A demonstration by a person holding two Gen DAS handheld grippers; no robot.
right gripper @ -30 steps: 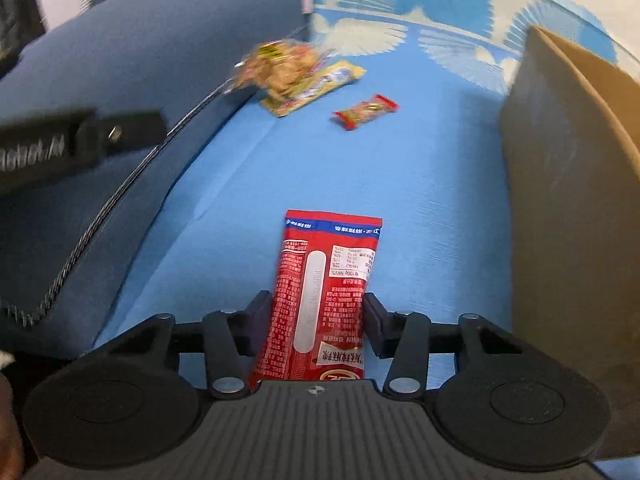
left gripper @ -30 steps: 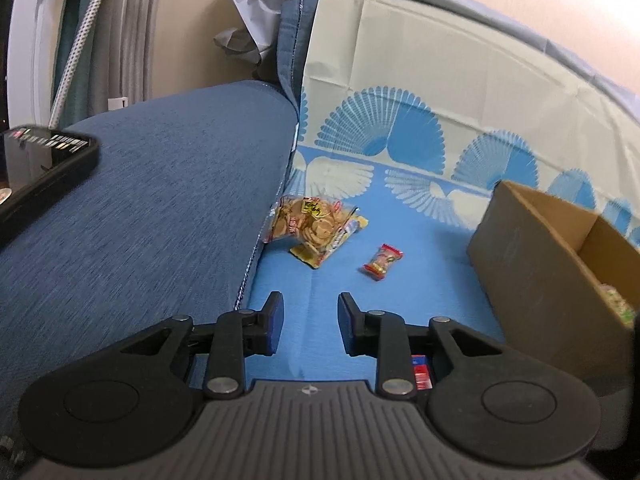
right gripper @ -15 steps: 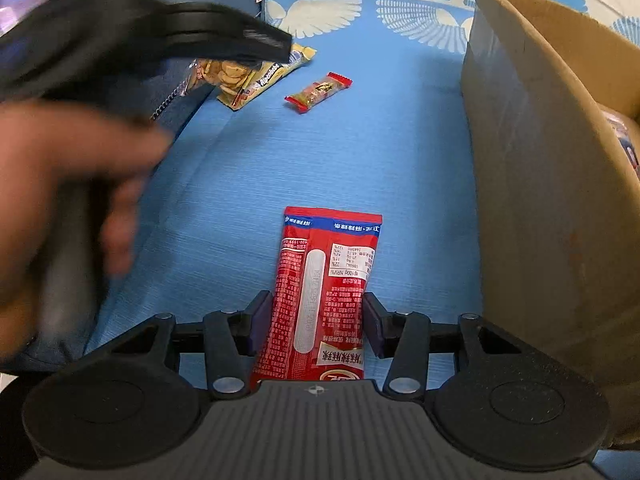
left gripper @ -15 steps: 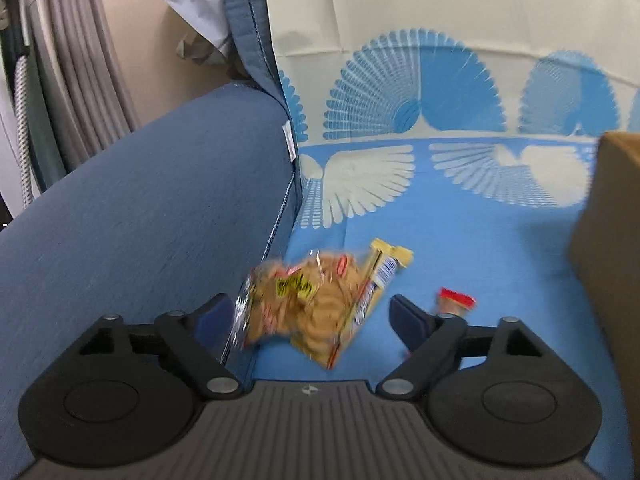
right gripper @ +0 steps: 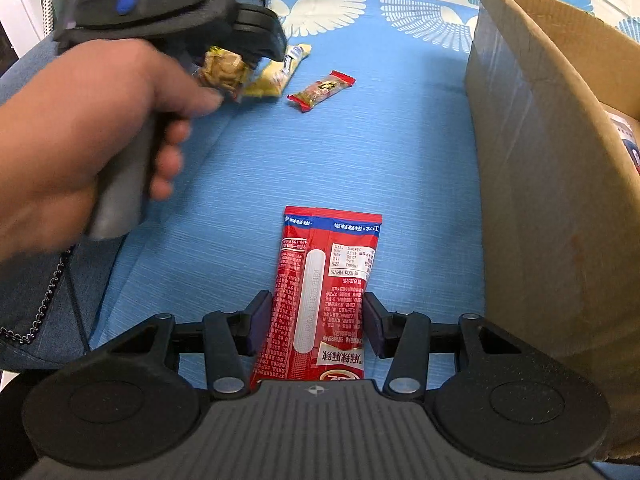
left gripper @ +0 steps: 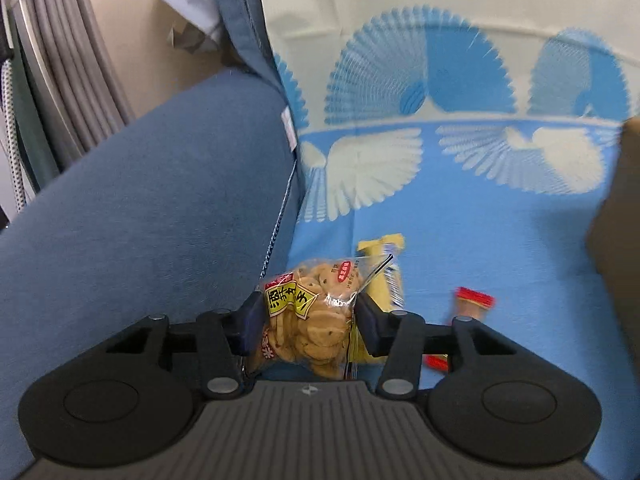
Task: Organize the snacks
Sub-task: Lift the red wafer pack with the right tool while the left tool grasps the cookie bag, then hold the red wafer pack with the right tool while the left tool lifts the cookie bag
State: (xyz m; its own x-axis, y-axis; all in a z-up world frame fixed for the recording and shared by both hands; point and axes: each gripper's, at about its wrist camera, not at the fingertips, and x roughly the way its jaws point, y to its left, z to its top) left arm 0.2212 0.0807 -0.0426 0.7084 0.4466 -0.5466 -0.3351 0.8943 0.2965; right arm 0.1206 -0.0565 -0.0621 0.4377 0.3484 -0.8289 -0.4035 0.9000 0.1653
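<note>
My left gripper is shut on a clear bag of small biscuits, at the sofa arm's edge; the bag also shows in the right wrist view. A yellow snack packet lies just behind it and a small red-ended candy to its right. My right gripper is shut on a long red snack pack over the blue cover. The cardboard box stands to the right.
The dark blue sofa arm rises on the left. The blue fan-patterned cover runs up the backrest. The yellow packet and candy lie far left of the box. The hand holding the left gripper fills the left.
My left gripper moved forward to the biscuit bag, closed from wide open and now grips it. My right gripper keeps hold of the red pack, nearly still.
</note>
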